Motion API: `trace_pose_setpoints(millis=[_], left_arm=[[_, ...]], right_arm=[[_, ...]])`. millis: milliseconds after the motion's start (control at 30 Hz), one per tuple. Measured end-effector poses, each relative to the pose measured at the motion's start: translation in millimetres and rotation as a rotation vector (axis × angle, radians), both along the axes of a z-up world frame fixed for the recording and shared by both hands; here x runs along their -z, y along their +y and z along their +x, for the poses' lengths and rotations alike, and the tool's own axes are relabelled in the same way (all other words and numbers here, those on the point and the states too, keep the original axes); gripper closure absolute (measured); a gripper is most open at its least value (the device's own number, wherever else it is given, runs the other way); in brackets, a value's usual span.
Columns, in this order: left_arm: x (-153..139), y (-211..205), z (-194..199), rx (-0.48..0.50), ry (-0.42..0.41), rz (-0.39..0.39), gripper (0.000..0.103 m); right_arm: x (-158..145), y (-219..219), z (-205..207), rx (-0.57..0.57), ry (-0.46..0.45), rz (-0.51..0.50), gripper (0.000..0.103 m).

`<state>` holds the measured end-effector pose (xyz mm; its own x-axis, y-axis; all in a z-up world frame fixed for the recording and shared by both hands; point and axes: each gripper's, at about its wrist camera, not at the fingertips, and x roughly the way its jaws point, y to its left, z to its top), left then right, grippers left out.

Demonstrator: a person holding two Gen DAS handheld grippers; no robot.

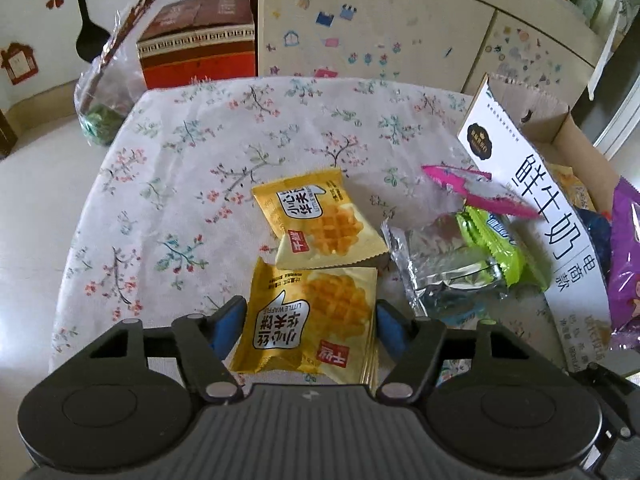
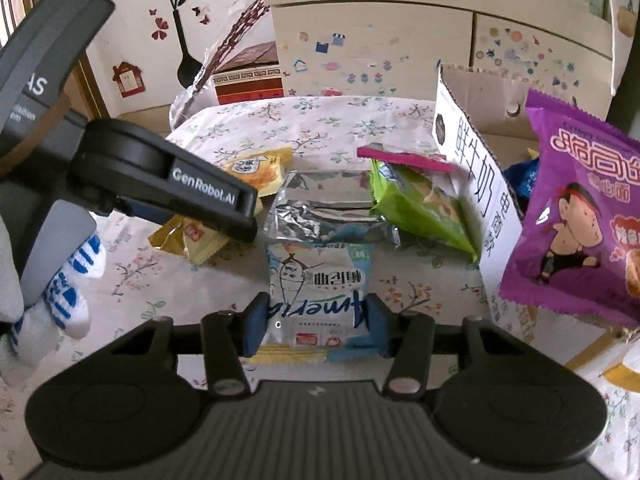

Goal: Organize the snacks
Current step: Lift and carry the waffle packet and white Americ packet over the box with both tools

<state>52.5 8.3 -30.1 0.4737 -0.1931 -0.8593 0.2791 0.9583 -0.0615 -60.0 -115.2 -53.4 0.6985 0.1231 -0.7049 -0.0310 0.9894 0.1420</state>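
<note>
My left gripper point(image 1: 310, 326) is shut on a yellow waffle packet point(image 1: 316, 320), its blue pads pressing both side edges. A second yellow waffle packet point(image 1: 320, 220) lies just beyond on the cloth. My right gripper point(image 2: 316, 330) is shut on a silver and blue snack packet point(image 2: 320, 280) by its near end. Behind that packet lie a green packet point(image 2: 420, 208) and a pink packet point(image 2: 404, 158), against a white carton point(image 2: 476, 160). A purple noodle packet point(image 2: 580, 220) stands in the carton. In the right wrist view the left gripper's finger point(image 2: 208, 192) sits over the yellow packet point(image 2: 200, 240).
A floral tablecloth point(image 1: 180, 160) covers the small table. Behind it stand a red box point(image 1: 200, 40), a clear plastic bag point(image 1: 100, 112) and a cream cabinet with stickers point(image 1: 380, 32). A gloved hand point(image 2: 60, 292) holds the left gripper.
</note>
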Motion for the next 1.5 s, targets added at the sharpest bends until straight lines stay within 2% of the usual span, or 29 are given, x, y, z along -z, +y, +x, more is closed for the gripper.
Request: trace_pose_setpoints(millis=[700,900,1167,1500], left_arm=[[-52.5,3.1,-23.4,-0.025,-0.084,-0.031,0.029],[-68.3,2.6,-26.6,-0.029,-0.120,-0.061,0.029],[-83.9,2.6,-29.0,-0.046,-0.163,-0.085,0.029],[-101.7,-9.5,-27.5,-0.048,-0.208,-0.130,0.029]], right_arm=[[-31.5,-5.4,-13.7,-0.019,-0.066,0.046,0.052],[-42.5,-9.8,-15.4,-0.017,-0.093,0.061,0.052],[-66.3,-23.6,-17.9,0.010,-0.144,0.099,0.052],[-105.7,-62.0,-21.4,0.082,-0.233,0.151,0.052]])
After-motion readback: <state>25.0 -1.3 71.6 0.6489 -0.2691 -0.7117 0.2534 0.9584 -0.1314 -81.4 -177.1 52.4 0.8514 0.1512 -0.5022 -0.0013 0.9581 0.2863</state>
